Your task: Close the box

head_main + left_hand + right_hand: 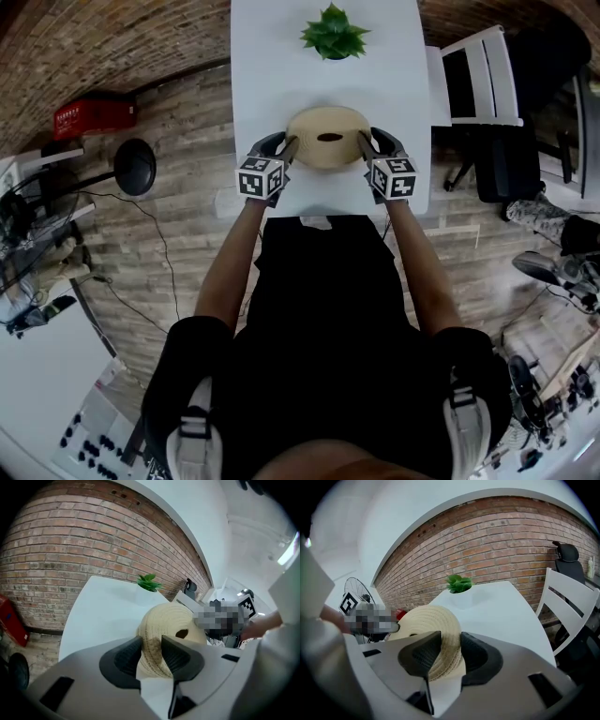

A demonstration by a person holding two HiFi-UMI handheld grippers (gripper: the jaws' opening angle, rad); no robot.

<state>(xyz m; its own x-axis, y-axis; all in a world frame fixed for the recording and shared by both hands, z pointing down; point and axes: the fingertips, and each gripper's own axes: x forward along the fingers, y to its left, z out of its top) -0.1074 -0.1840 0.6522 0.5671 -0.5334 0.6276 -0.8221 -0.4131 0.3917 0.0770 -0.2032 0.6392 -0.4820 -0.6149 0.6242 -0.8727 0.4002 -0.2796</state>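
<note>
A round, straw-coloured woven lid [328, 122] with a dark oval hole in its middle lies over the near part of the white table [277, 66]. My left gripper [292, 147] holds its left rim and my right gripper [363, 142] its right rim. In the left gripper view the coiled rim of the lid [168, 618] sits pinched between the pads of the left gripper [151, 641]. The right gripper view shows the same: the lid [429, 618] has its edge clamped in the right gripper [451, 639]. Whatever is under the lid is hidden.
A small green potted plant [334, 33] stands at the far end of the table. A white chair [483, 75] is beside the table's right edge. On the wooden floor to the left are a black fan [136, 166] and a red crate [94, 114].
</note>
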